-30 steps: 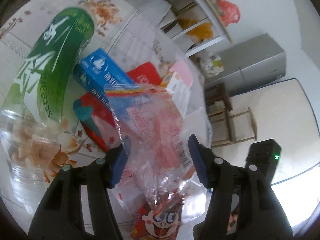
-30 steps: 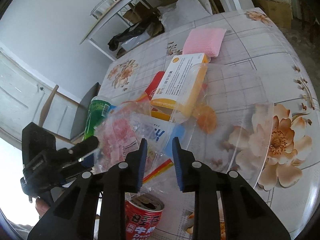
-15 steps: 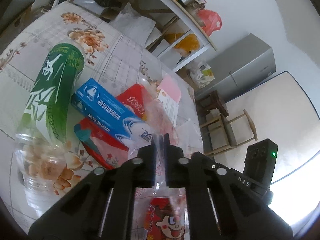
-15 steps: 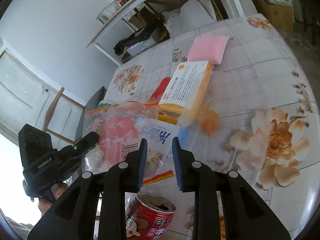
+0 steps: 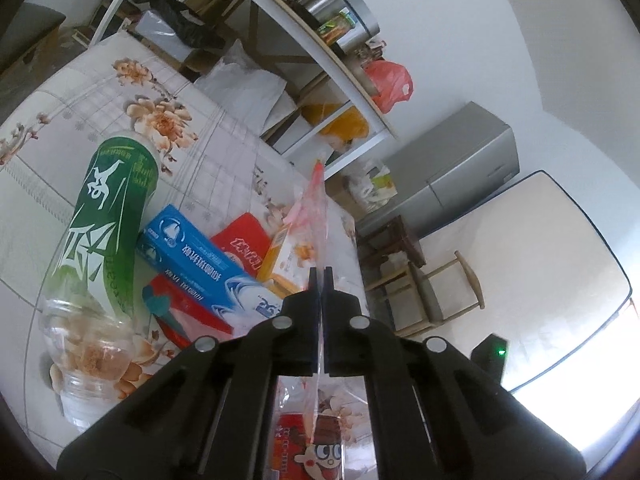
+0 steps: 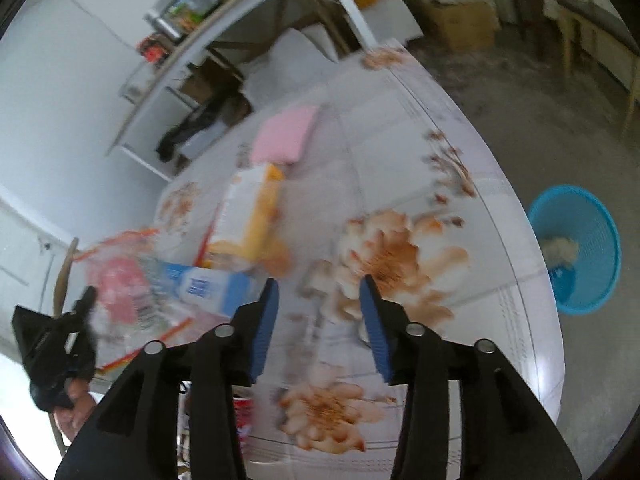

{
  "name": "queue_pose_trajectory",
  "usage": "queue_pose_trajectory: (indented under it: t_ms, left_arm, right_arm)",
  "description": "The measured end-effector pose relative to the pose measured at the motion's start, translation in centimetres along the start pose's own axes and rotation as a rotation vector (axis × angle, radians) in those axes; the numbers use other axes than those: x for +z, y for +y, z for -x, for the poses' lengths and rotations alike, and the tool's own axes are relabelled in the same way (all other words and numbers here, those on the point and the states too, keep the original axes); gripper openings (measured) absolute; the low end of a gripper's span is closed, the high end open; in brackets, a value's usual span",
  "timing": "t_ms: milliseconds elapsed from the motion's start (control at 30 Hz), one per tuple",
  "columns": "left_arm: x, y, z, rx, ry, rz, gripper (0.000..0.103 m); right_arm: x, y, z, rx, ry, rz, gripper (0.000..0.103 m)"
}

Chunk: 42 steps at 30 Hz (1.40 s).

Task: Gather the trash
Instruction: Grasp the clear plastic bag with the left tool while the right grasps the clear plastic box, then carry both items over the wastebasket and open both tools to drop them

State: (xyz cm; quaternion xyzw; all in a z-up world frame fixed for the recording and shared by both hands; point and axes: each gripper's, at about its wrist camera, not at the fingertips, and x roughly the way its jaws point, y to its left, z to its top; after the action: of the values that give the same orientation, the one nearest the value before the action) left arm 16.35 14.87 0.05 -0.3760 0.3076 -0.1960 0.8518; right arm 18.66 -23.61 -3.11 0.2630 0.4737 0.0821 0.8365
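Observation:
My left gripper (image 5: 321, 276) is shut on a clear zip bag (image 5: 316, 216) with pink print, which stands edge-on above the jaws. In the blurred right wrist view the same bag (image 6: 120, 280) hangs from the left gripper (image 6: 86, 300) at the far left. My right gripper (image 6: 318, 292) hovers over the floral table (image 6: 460, 280); its jaws are opening and nothing is between them. Below the bag lie a green-labelled bottle (image 5: 104, 216), a blue box (image 5: 200, 264), a red packet (image 5: 244, 244), an orange box (image 5: 280, 248) and a red cartoon cup (image 5: 312, 448).
A blue basket (image 6: 576, 248) stands on the floor beyond the table's right edge. A pink sponge (image 6: 284, 136) lies at the table's far side. Behind it is a white shelf unit (image 5: 320, 52), with a grey fridge (image 5: 452, 176) and wooden chair (image 5: 440, 292) to the right.
The left jaws have shut on the bag and lifted it edge-on. The right jaws have opened and swung right, away from the bag, over bare tablecloth.

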Motion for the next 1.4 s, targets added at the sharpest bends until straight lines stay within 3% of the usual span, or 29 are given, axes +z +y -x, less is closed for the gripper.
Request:
queue_pose_trajectory:
  t_ms: [133,333,633,733,1400]
  left_arm:
    - [-0.3,-0.2,0.0,-0.018,0.007,0.006,0.000]
    - [-0.6,-0.4,-0.1,-0.043,0.015,0.012,0.000]
    - [-0.5,-0.4,-0.1,-0.082,0.015,0.029,0.000]
    - [-0.4,-0.4,-0.2,-0.091,0.015,0.036,0.000]
    - [-0.3,-1.7,-0.7,-0.135,0.021,0.028,0.000]
  right_arm:
    - [-0.4,-1.1,-2.3,0.017,0.063,-0.056,0.044]
    - [-0.2,-1.5,-4.3,0.027,0.084,-0.089,0.043]
    - [0.3,-2.1,-5.0,0.050,0.076,-0.130,0.008]
    - [0.3,-2.3,-4.5,0.057,0.058,-0.141,0.005]
    - [0.6,-3.6,1.6,0.099,-0.082,-0.144,0.004]
